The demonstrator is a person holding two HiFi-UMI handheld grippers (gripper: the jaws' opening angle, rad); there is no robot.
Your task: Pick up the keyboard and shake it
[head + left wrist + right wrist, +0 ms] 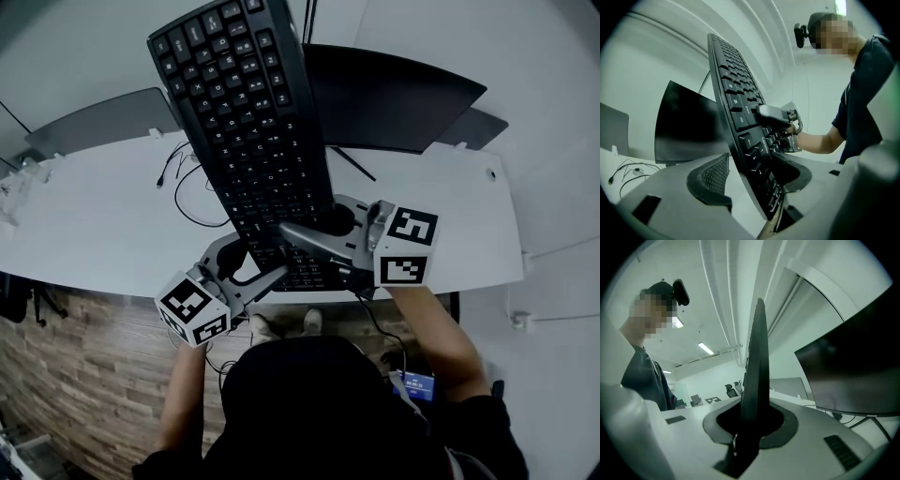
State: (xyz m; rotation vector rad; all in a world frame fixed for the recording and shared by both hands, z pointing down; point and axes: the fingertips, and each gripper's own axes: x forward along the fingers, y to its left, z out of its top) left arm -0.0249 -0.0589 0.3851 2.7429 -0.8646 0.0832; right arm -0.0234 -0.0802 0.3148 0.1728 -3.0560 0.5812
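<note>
Right gripper view: the keyboard (755, 371) stands edge-on, clenched in my right hand-held gripper (749, 427).

In the head view the keyboard is up off the tabletop (94, 216) and rises away from both hand-held grippers, which sit at its near end. The right one is clamped on that end. My left hand-held gripper (251, 267) stands released round the near corner, with its key-side pad against the keys and a gap showing at the back pad. I judge the keyboard stiff, light and long, so it will lever hard in this one-ended hold and its smooth edge may slip. I'd close the left one on the frame, not the keys.
</note>
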